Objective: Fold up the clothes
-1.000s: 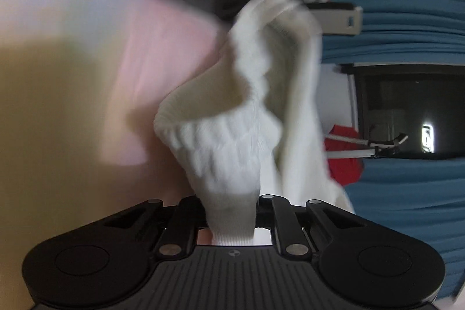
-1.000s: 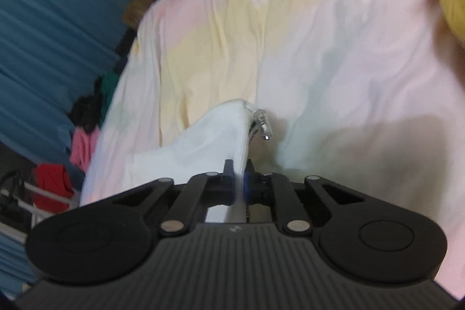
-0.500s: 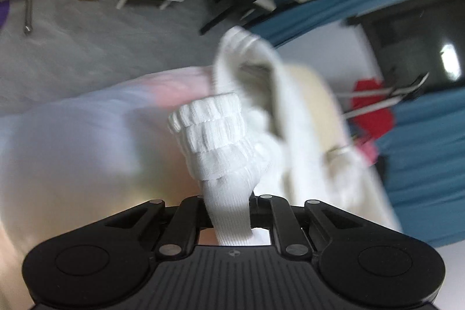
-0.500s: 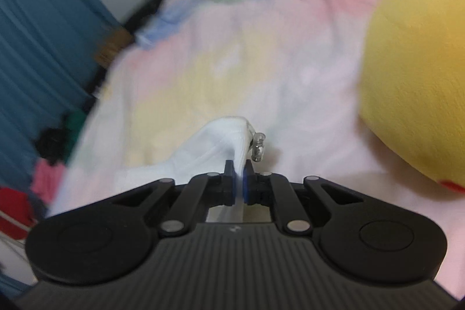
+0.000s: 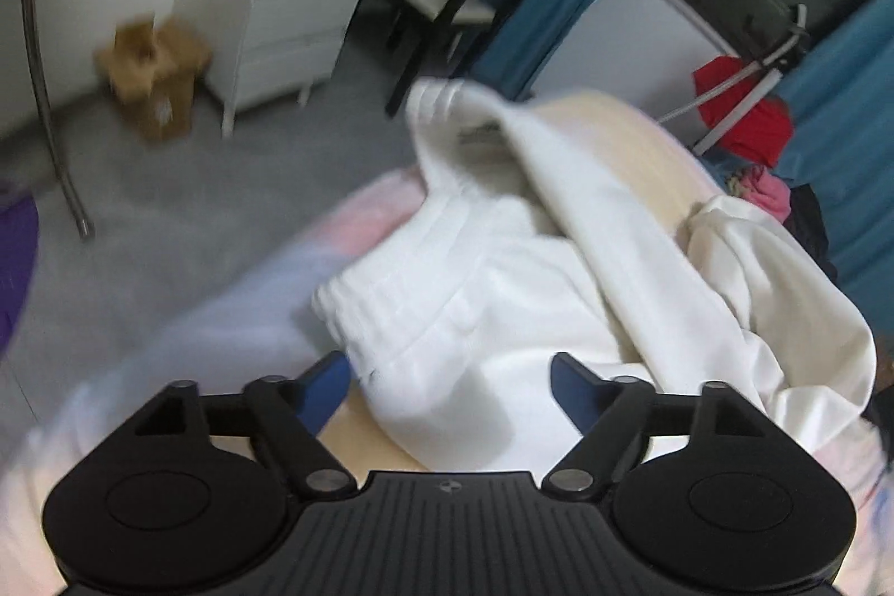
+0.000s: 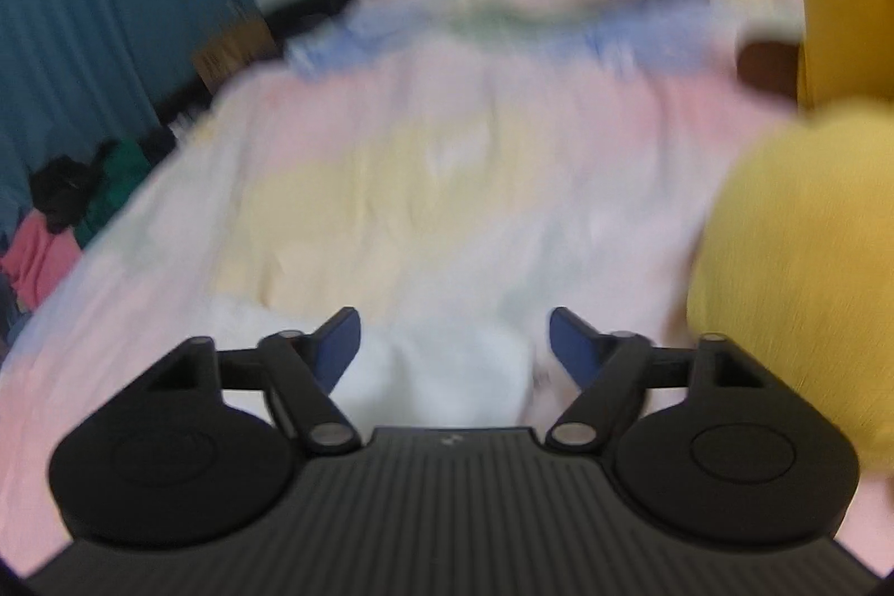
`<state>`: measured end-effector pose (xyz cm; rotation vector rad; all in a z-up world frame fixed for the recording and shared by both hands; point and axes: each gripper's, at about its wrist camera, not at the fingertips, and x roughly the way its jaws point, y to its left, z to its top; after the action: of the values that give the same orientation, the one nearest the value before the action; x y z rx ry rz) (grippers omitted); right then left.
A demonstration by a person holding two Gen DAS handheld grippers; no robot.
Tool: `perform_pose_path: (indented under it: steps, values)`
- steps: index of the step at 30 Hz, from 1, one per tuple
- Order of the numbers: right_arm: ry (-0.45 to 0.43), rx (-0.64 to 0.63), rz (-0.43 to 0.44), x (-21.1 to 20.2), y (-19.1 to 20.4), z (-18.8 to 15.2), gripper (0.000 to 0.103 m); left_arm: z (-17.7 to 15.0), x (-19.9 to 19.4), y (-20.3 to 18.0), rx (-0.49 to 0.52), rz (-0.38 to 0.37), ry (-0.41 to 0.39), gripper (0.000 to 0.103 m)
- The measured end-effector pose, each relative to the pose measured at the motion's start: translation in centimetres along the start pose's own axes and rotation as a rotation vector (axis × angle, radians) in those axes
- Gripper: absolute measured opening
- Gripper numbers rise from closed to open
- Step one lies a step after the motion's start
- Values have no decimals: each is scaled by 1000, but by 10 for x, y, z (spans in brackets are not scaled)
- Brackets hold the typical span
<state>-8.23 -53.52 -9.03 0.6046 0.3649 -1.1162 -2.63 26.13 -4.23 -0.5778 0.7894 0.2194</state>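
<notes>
White crumpled knit garment (image 5: 491, 316) on pastel striped bedsheet (image 6: 424, 160); left gripper (image 5: 450, 381) and right gripper (image 6: 453, 342) opening, pads clear of fabric.

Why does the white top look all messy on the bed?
The white top lies in a rumpled heap on the pastel bedspread, one part flopped over, not flat or folded. Both hand-held grippers' jaws are opening, with nothing gripped.
</notes>
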Motion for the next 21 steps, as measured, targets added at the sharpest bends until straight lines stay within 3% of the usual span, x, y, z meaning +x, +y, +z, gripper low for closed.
perform_pose_path:
  steps: [4,8,14,19,21]
  values:
    - [-86,-57,142,-34,23,6,77,-1,-24,-20,-8,-99,-57,89]
    - [-107,-129,368,-64,51,0,77,-1,-10,-53,-129,-208,-47,90]
    - [5,-292,687,-83,86,-24,77,-1,72,-87,-380,-294,50,88]
    - [145,-336,908,-93,105,-43,77,-3,134,-87,-472,-294,77,81]
    - [222,-325,975,-91,121,-48,78,-6,149,-78,-509,-323,77,74]
